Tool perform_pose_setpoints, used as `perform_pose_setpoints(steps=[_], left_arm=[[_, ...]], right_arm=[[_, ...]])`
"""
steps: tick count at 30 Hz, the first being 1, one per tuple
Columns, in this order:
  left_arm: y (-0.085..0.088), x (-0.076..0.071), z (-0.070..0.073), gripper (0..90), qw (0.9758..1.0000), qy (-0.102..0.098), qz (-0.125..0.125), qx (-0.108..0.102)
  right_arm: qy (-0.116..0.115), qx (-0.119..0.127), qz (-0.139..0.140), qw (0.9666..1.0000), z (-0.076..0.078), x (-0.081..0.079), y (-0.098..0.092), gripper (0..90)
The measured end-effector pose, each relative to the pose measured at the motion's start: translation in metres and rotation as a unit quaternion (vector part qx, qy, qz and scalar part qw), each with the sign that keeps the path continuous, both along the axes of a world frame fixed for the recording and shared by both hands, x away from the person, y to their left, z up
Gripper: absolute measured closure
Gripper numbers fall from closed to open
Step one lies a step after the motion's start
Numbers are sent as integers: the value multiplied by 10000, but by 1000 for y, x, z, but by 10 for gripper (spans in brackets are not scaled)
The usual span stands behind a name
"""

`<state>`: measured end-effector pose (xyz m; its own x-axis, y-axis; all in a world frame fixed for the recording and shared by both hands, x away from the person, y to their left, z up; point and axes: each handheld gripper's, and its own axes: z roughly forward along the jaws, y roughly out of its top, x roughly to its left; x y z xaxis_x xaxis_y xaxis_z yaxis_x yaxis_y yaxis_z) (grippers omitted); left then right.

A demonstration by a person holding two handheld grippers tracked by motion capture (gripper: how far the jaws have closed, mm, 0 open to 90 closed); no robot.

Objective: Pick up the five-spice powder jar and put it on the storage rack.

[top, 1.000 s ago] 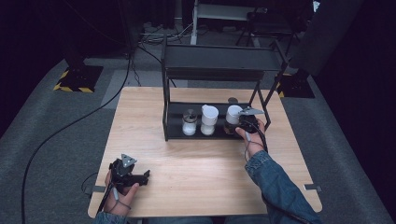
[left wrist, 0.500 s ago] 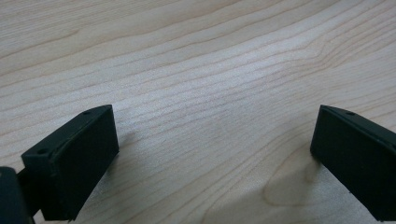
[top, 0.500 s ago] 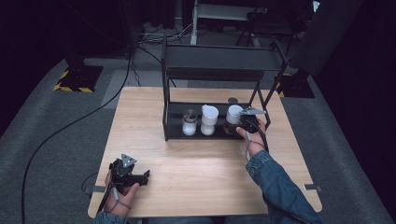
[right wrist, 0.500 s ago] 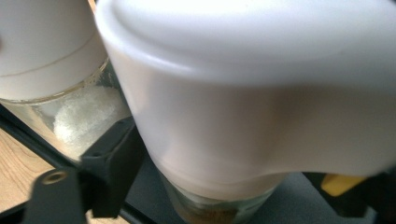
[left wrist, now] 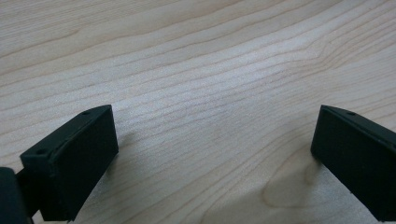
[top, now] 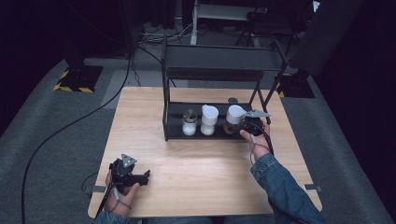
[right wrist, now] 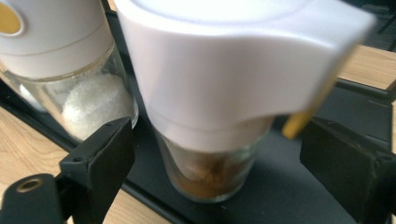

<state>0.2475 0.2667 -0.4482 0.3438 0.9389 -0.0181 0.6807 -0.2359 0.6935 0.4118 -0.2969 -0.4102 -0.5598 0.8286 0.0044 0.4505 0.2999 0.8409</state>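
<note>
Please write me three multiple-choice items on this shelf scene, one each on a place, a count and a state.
1. Where does the glass jar of brown spice with a white cap stand?
A. on the black metal rack's lower shelf
B. on the rack's top shelf
C. on the bare tabletop

2. How many white-topped containers stand on that shelf?
A. one
B. three
C. five

3. How stand the jaws of the right gripper?
A. clamped on the jar
B. apart, either side of the jar
C. shut on nothing

Key: 1 A, the right gripper view shows its base on the black shelf; 2 B, the high view shows three in a row; 3 B, gaps show on both sides, the jaws having just been opening.
</note>
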Motion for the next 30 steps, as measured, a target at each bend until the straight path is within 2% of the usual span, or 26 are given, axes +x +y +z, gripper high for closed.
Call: perform_pose_setpoints(steps=[9, 30], left_arm=[[0, 0, 0, 6, 10000, 3, 10, 0], [0, 1, 0, 6, 10000, 1, -4, 8]], right_arm=[[-73, 150, 104, 9998, 4, -15, -16, 100], [-227, 155, 548, 9981, 19, -50, -62, 93]])
